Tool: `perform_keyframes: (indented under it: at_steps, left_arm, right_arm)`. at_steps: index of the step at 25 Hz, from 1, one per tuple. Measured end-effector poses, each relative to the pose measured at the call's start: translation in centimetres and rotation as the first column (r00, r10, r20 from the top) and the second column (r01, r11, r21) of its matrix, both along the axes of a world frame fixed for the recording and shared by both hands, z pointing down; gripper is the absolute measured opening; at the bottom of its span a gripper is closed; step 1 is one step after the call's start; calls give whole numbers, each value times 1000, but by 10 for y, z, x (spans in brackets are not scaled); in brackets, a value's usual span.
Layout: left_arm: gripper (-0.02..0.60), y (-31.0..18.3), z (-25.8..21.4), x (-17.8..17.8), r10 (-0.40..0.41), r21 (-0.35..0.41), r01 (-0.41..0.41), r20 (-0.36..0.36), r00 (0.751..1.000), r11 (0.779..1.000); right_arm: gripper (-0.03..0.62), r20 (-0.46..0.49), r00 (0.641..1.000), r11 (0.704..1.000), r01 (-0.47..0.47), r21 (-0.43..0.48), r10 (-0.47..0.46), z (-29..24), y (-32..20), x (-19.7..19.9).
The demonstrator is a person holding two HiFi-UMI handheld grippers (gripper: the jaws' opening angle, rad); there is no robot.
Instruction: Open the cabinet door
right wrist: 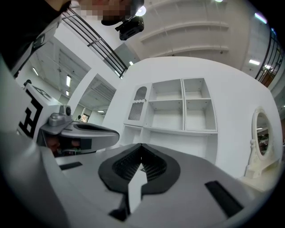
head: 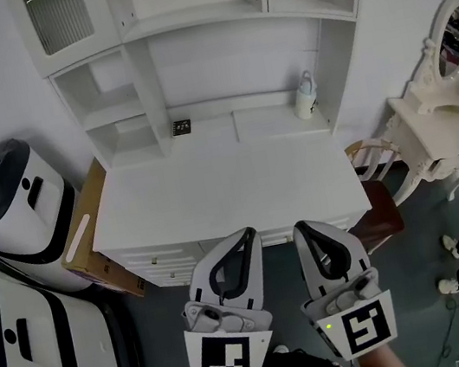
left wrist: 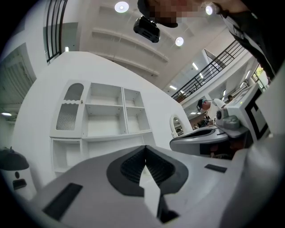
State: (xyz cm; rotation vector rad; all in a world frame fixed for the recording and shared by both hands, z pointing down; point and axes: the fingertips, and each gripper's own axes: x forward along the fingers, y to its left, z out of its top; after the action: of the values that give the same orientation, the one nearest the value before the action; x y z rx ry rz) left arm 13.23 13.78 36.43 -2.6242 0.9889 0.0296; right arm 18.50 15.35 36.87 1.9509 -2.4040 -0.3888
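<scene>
both claws are up in front of me, side by side, just short of the front edge of the counter [head: 213, 190]. left claw [head: 246, 235]: tips pressed together, nothing between them. right claw [right wrist: 141, 153]: same story, pads meeting, nothing pinched. the two sit near each other but apart, each tipped a touch above level.

on to the storage. the white hutch [head: 213, 40] rises from the back of the counter and is split into open compartments. there's a wide column in the middle, a narrower column on the right, and small shelved cubbies low on the left. a long low niche runs along counter level. in that niche a pale bottle [head: 306, 96] stands upright at the right end, just beside the hutch's right upright. a small dark square tag [head: 182, 127] sits at the back, near the left upright. under the counter is a row of drawers [head: 164, 260], fronts flush.

and the one i care about, the cabinet door [left wrist: 70, 111]. it's in the hutch's upper left corner, above the left cubbies and well apart from both claws. its long axis is upright, with an arched top and vertical slats down the panel. its face looks out toward me and sits flush in the frame. i can't make out its handle.
</scene>
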Motion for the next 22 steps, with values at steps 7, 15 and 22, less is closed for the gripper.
perform_keyframes:
  at_steps: [7,15,22]
  left_arm:
    - [2,15,3,9,-47,-5,47,21,999,999]
    - [2,28,2,2,-131,8,130,12,991,991]
    - [2,31,4,-7,-200,10,200,13,980,980]
  right_arm:
    - [0,0,999,999,39,10,-39,1,12,10]
    - [0,-10,993,993,118,14,-118,4,19,7]
    - [0,-7,984,984,177,17,-177,8,21,0]
